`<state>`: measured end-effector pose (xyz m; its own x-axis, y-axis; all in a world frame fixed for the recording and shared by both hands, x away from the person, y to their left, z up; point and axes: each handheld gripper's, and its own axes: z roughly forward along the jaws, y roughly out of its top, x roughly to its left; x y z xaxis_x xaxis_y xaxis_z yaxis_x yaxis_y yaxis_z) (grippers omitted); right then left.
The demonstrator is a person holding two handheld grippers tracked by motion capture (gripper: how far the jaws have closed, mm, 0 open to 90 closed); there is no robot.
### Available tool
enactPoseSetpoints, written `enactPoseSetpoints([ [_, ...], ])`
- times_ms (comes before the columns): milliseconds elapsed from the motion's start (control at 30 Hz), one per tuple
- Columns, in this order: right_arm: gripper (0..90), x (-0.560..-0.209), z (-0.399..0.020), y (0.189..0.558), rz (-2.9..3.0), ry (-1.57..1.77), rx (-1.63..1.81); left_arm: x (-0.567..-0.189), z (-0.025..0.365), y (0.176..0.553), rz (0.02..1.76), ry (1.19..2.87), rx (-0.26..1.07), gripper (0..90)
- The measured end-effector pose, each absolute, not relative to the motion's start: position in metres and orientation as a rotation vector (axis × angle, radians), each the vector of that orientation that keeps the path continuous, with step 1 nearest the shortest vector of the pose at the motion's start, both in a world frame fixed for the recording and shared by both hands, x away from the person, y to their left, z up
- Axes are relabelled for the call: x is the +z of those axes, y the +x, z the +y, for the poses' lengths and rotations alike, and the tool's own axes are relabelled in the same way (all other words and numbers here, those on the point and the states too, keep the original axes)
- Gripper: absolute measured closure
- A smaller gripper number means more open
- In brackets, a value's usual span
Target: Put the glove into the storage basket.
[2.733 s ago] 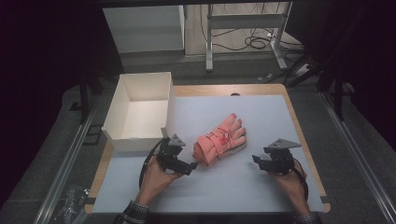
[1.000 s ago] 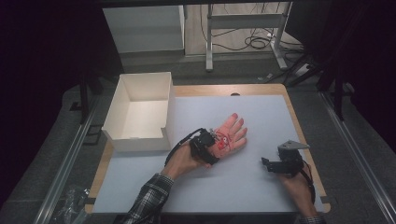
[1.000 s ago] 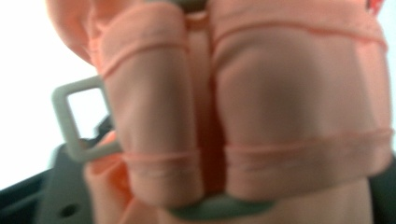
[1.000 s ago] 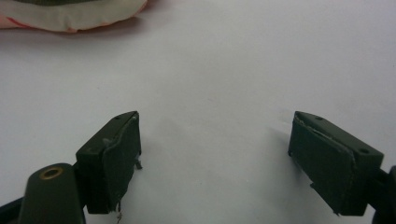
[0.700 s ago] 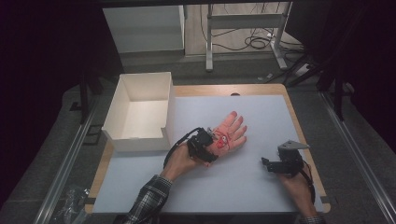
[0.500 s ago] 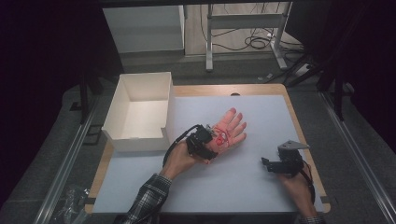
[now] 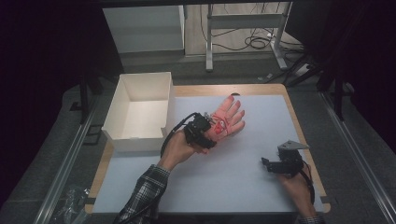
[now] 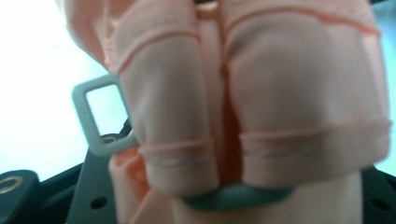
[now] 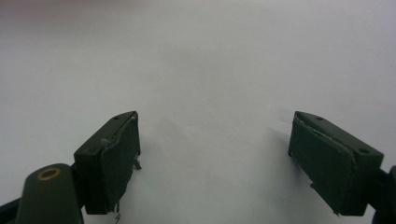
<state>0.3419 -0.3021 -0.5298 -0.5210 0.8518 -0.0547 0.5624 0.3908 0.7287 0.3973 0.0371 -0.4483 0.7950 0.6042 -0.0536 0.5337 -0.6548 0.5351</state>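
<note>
While your left hand-held gripper (image 7: 208, 135) clamps the wrist end of the salmon-pink fabric glove (image 7: 226, 122), that glove sits near the middle of the pale grey surface (image 7: 233, 186), just to the right of the open white cardboard box (image 7: 140, 112). Its jaws have just been closing, and the glove's cuff is caught between them. From above, you see the glove's fingers fanned out and pointing away from you, toward the far edge of the surface. Your left gripper view puts the folded pink cloth (image 8: 261, 93) right up against the camera, with stitched hems running across it, a light grey rectangular plastic loop (image 8: 95, 116) sticking out at its left side, and a teal band (image 8: 238, 196) curving beneath the folds. How much of the glove is clear of the surface you cannot tell from these pictures.

Your right hand-held gripper (image 7: 271, 165) rests low over the right part of the surface, well apart from the glove, with its grey three-cornered plate (image 7: 292, 145) on top. Its two black jaws stand wide, and your right gripper view shows nothing but bare grey surface (image 9: 210, 70) between them.

The box stands at the surface's far left corner, its inside white.
</note>
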Motion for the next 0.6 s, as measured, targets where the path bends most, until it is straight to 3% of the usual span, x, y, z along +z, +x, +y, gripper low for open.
enactPoseSetpoints([
  [600,16.9,-0.530,-0.302,0.342,2.231,1.215,0.927,-0.391,0.073,0.429,1.059,2.345,0.304,43.9],
])
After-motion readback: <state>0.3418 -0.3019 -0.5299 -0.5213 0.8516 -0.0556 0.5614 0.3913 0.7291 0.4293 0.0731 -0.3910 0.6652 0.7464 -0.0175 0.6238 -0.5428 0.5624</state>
